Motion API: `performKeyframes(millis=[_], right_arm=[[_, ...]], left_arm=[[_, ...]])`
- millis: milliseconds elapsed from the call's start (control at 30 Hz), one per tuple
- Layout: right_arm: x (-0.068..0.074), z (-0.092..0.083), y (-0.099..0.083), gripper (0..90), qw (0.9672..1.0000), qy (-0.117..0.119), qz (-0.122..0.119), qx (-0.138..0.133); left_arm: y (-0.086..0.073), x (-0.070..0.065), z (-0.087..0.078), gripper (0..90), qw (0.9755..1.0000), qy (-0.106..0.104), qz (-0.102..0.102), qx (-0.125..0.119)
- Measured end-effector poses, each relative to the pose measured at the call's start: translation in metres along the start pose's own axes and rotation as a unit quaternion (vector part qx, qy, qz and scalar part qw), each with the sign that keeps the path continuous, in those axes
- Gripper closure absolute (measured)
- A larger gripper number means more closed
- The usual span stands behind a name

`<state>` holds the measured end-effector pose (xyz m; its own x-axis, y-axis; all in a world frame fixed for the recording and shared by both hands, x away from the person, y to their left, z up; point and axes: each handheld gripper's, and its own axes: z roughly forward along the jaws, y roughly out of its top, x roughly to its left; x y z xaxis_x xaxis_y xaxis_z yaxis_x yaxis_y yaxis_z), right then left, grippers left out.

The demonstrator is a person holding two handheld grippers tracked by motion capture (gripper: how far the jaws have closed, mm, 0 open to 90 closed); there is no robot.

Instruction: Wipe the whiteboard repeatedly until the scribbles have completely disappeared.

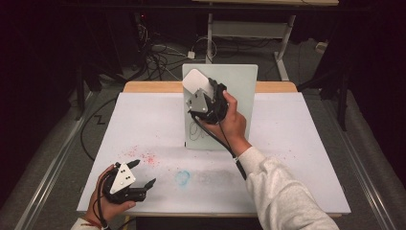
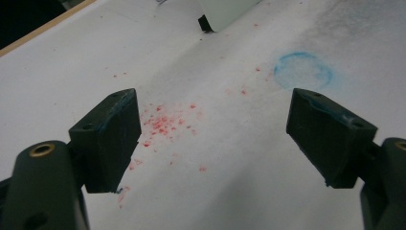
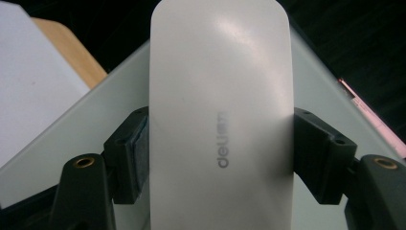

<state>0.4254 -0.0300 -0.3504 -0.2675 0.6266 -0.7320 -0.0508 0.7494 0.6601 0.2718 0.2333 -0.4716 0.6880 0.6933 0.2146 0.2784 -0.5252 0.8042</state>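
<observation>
High view: a white-covered desk (image 1: 143, 124) carried an upright pale board (image 1: 239, 96) near its far edge, middle.
Right gripper (image 1: 203, 88): was held up against the board's upper left part, jaws clamped on a white eraser (image 1: 195, 79).
Eraser in the right gripper view: the white eraser (image 3: 220, 105) sat lengthwise between the two jaws, both pads touching its sides; grey lettering showed on its face.
Board marking: a dark scribble (image 1: 197, 130) lay on the board's lower left part, below the gripper.
Left gripper (image 1: 143, 175): rested at the desk's near left corner, jaws wide apart and holding nothing.
Desk stains: red specks (image 2: 163, 122) lay between the left jaws; a blue ring (image 2: 303, 70) lay near the near edge, middle.
</observation>
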Motion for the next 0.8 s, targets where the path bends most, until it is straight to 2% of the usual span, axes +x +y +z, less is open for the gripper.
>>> performKeyframes(millis=[167, 300, 533, 667, 800], right_arm=[[0.017, -0.003, -0.009, 31.1, 0.9999, 0.009, -0.012, 0.003], [0.028, -0.006, -0.017, 31.1, 0.9998, 0.019, -0.008, 0.008], [0.039, -0.011, -0.031, 31.1, 0.9995, 0.028, 0.003, 0.013], [0.047, -0.014, -0.038, 31.0, 0.9995, 0.028, -0.004, 0.017], [0.049, -0.016, -0.045, 31.0, 0.9993, 0.032, 0.000, 0.020]], left_arm=[[0.000, -0.001, 0.000, 18.8, 1.0000, -0.003, -0.005, 0.005], [0.000, -0.001, 0.000, 18.8, 1.0000, -0.003, -0.004, 0.006], [0.000, -0.002, 0.000, 18.8, 1.0000, -0.003, -0.004, 0.005], [0.000, -0.002, 0.000, 18.8, 1.0000, -0.003, -0.003, 0.005], [0.000, -0.002, 0.000, 18.8, 1.0000, -0.002, -0.003, 0.006]])
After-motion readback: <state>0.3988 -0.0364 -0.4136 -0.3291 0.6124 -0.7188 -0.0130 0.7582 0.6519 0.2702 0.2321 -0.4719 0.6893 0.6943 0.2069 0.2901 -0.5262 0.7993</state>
